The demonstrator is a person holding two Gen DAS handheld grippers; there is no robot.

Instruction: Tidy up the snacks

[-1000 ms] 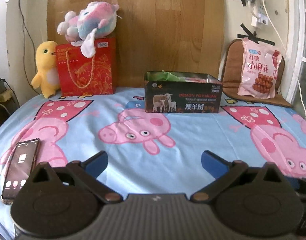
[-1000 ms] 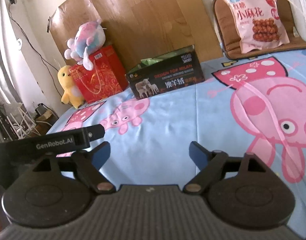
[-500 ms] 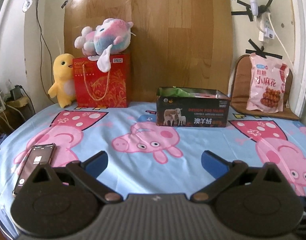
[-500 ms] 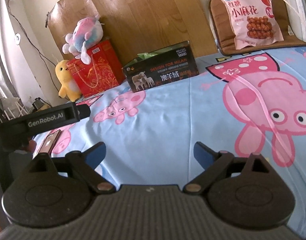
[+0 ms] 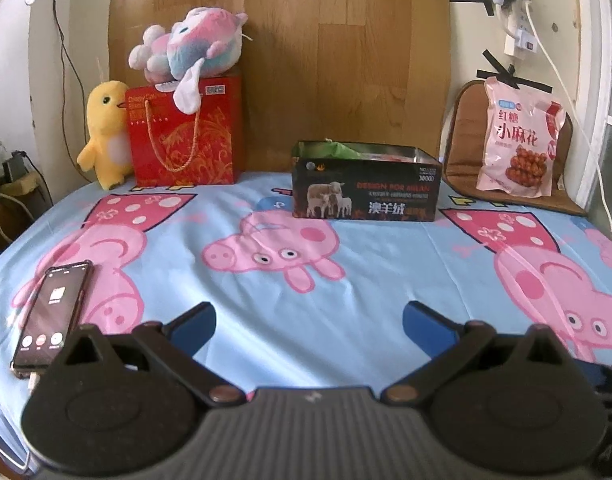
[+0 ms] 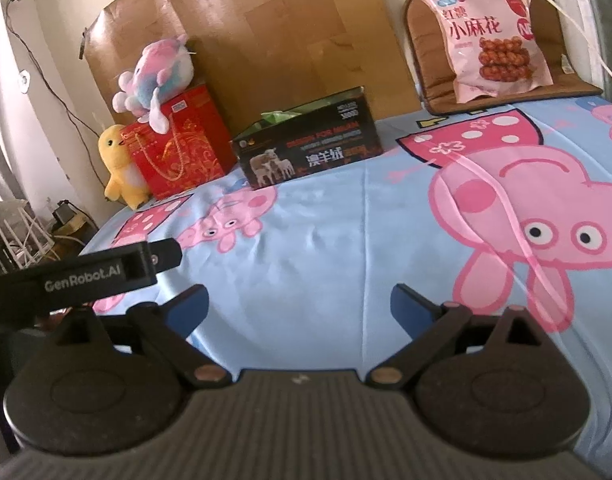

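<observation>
Both the left gripper [image 5: 309, 322] and right gripper [image 6: 299, 304], its jaws opening, gape empty over the near bedsheet, probably readying for the pink snack bag [image 6: 492, 36] leaning far right, beside the open dark box [image 5: 366, 186].

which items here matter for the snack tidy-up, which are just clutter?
For the job:
- pink snack bag
- open dark box

Lying about:
- phone
- red gift bag
- yellow duck plush
- pastel plush
- brown cushion
</observation>
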